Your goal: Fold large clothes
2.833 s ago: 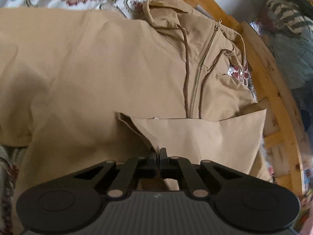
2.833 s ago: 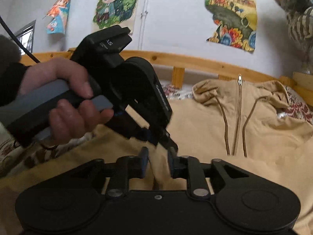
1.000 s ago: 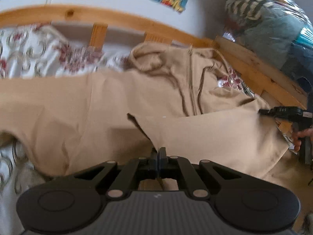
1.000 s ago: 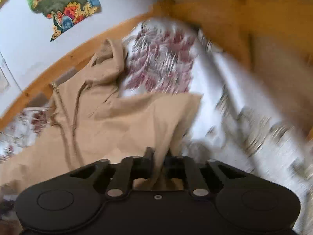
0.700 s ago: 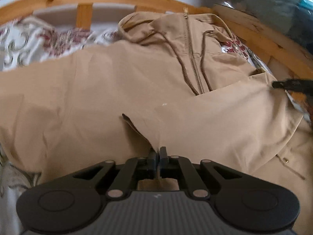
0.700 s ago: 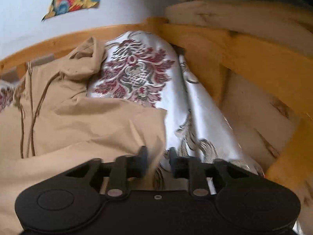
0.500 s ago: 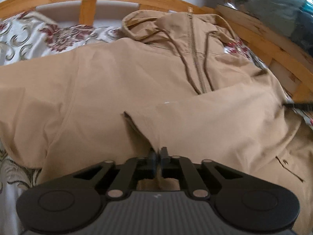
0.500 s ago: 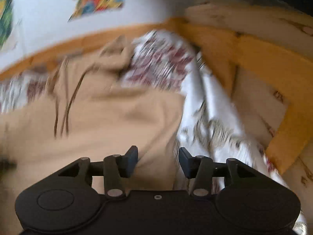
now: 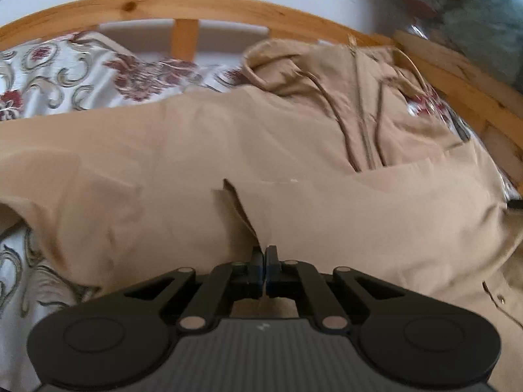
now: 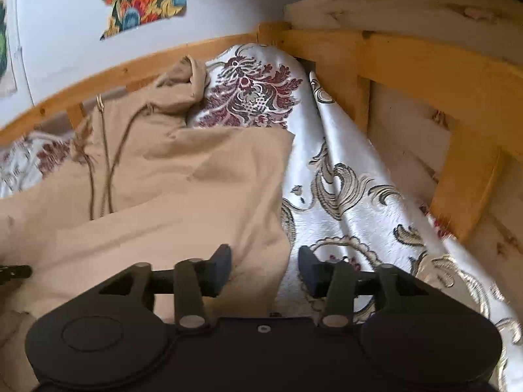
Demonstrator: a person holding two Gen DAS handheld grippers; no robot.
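The left gripper (image 9: 263,254) pinches the tan cotton hooded jacket (image 9: 202,150) at six o'clock; the right gripper's (image 10: 264,263) jaws are opening, jacket edge loose between them.

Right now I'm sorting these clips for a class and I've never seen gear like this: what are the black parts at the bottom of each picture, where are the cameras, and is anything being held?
There is no robot here. A person holds a two-finger tool in each hand, and a wide-angle camera on each tool looks forward along its fingers, so the black parts are the tools themselves.

One picture comes from the left tool. Its jaws are shut on a fold of the tan hooded jacket, which is spread over a patterned bedspread inside a wooden bed frame.

The other picture comes from the right tool. Its jaws are opening; the jacket's folded edge lies between them, but the pads are not pressing it.
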